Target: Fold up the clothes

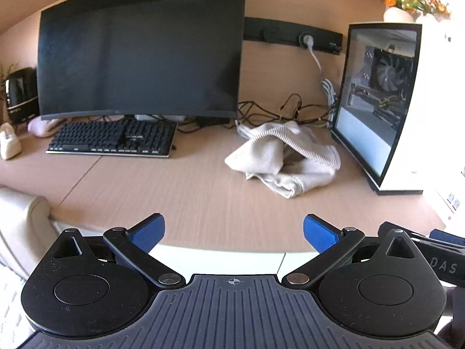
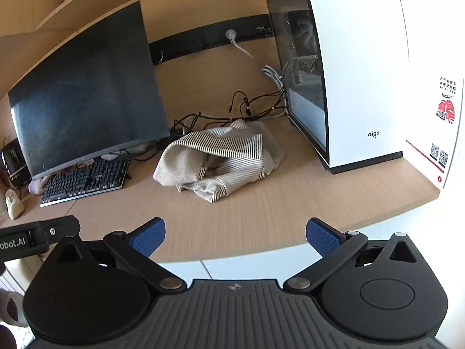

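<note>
A crumpled beige striped garment (image 1: 283, 160) lies in a heap on the wooden desk (image 1: 174, 192), between the keyboard and the white PC case. It also shows in the right wrist view (image 2: 221, 157). My left gripper (image 1: 234, 232) is open and empty, held near the desk's front edge, well short of the garment. My right gripper (image 2: 235, 234) is open and empty too, also at the front edge, with the garment ahead and slightly left. Its blue pads (image 2: 321, 237) hold nothing.
A dark monitor (image 1: 139, 49) and black keyboard (image 1: 113, 139) stand at the left. A white PC case (image 2: 363, 67) with a glass side stands at the right. Tangled cables (image 1: 290, 110) lie behind the garment. A small white object (image 1: 8, 142) sits far left.
</note>
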The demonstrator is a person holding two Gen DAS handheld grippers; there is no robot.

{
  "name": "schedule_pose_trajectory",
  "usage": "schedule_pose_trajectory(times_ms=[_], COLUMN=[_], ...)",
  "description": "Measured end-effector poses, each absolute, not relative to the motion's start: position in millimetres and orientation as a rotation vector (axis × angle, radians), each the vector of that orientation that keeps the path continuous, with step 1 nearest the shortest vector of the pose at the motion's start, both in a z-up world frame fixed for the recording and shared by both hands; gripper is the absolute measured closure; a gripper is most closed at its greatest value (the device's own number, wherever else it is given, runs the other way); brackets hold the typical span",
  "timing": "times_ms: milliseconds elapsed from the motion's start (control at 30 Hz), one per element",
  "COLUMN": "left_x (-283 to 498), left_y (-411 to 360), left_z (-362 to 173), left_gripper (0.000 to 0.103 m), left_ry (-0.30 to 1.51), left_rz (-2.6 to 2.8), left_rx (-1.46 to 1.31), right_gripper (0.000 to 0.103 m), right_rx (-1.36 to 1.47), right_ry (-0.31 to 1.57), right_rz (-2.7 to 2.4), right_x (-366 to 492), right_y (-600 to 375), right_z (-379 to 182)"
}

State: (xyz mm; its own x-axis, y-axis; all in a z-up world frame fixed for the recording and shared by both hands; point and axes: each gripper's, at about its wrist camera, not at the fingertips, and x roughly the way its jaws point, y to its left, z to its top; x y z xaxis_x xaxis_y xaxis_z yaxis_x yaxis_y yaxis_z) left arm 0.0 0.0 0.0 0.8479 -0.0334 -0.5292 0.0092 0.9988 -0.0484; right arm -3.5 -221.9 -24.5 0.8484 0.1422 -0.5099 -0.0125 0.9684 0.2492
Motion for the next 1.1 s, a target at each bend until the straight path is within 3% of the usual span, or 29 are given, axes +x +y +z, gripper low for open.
schedule_pose_trajectory(times_ms=[1100], left_x=[-26.4], left_y=[-16.4], left_z=[-9.7], left_gripper=[0.000], left_ry=[0.611], left_rz=[-0.040], left_rx=[0.014], right_gripper=[0.000], right_rx=[0.111], right_ry=[0.498], right_rz=[0.068], right_x=[-35.5], right_y=[-221.6], right_z=[-17.4])
